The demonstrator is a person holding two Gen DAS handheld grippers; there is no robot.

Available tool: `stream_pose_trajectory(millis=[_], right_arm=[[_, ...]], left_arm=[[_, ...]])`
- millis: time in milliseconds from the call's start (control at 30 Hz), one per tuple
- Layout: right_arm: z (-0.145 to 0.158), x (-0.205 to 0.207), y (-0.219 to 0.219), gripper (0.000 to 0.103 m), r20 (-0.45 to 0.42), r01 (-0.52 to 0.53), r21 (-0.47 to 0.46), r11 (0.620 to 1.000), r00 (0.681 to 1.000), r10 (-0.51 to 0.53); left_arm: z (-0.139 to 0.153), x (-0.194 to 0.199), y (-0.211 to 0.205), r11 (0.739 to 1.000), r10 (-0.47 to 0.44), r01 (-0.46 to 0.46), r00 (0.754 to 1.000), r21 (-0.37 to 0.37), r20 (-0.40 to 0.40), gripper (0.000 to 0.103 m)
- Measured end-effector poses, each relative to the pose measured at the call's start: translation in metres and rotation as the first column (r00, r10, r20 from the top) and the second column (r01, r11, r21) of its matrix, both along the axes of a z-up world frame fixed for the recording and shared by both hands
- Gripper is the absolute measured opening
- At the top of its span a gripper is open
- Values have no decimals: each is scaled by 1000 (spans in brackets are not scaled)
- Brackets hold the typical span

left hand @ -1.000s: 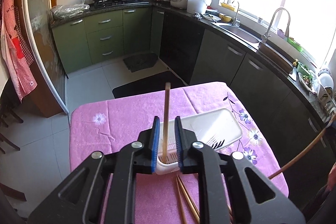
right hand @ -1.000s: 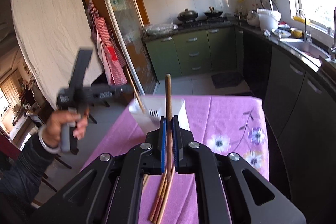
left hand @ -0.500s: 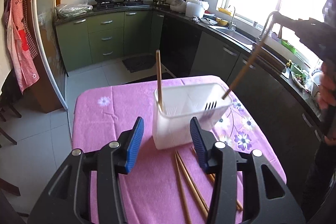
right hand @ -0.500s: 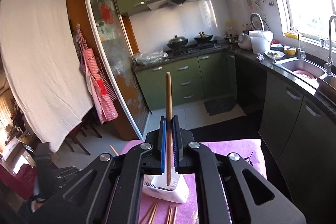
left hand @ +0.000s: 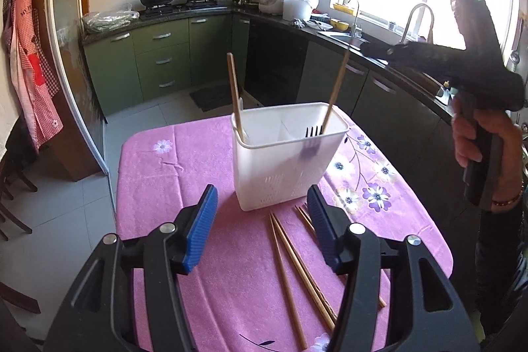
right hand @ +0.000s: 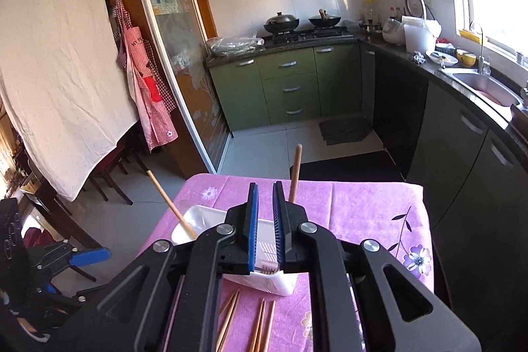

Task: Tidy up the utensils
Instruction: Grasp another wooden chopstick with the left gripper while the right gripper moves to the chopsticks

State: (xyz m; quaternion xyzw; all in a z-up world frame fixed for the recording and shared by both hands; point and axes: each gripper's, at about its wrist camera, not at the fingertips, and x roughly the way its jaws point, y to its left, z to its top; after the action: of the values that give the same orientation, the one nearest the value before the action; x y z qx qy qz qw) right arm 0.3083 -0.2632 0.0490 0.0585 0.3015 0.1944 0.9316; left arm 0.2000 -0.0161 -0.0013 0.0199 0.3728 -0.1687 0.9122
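Small table with a pink flowered tablecloth (left hand: 158, 167) over the whole top. White plastic utensil caddy (left hand: 283, 167) stands around the middle of it, a bit toward the far edge. Loose wooden chopsticks (left hand: 297, 263) lie scattered on the cloth between the caddy and the near edge.

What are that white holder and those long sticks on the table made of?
The white holder looks like matte moulded plastic: thin, slightly see-through walls and slots near its base. The chopsticks on the pink tablecloth look like bamboo or light wood, tan with a dull finish; which of the two I can't tell.
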Motion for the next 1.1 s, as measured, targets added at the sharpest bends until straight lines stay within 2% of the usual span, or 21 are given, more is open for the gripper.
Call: stream_pose_trajectory(millis=[133, 233, 367, 467, 567, 633, 700, 767, 833, 933, 1067, 1100], right_arm=[[7, -35, -9, 10, 40, -12, -13, 1000, 999, 13], [-3, -63, -17, 14, 32, -22, -41, 999, 999, 24], [-47, -87, -26, 15, -69, -44, -79, 996, 997, 39], [-87, -94, -32, 15, -158, -54, -93, 994, 987, 39], [-121, -96, -37, 16, -236, -60, -83, 995, 971, 39], [-140, -95, -40, 16, -281, -66, -72, 995, 959, 43], [-153, -94, -43, 16, -311, -66, -58, 996, 949, 45], [-161, -94, -45, 16, -325, -68, -48, 997, 944, 49], [-163, -92, -46, 16, -329, -69, -45, 997, 943, 51], [-166, -93, -46, 22, -331, -76, -36, 996, 942, 60], [-163, -89, -44, 22, -335, -86, -31, 996, 939, 71], [-164, -89, -43, 22, -336, -88, -32, 996, 939, 72]], left_arm=[[-17, 7, -7, 1000, -4, 5, 998, 5, -70, 54], [-40, 13, -14, 1000, -5, 8, 989, 18, -149, 54], [-80, 28, -27, 1000, -13, 19, 958, 15, -288, 54], [-110, 37, -37, 998, -7, 27, 930, 49, -367, 53], [-137, 44, -47, 996, 2, 36, 902, 80, -431, 44], [-151, 48, -51, 993, 16, 37, 890, 108, -455, 36], [-160, 52, -53, 993, 30, 30, 878, 118, -478, 36], [-167, 54, -57, 991, 33, 35, 873, 130, -486, 30], [-171, 56, -60, 988, 51, 27, 873, 153, -485, 21], [-176, 58, -66, 983, 63, 27, 878, 180, -475, 18], [-180, 57, -77, 975, 72, 33, 885, 218, -460, 18], [-174, 59, -82, 974, 73, 36, 887, 224, -457, 18]])
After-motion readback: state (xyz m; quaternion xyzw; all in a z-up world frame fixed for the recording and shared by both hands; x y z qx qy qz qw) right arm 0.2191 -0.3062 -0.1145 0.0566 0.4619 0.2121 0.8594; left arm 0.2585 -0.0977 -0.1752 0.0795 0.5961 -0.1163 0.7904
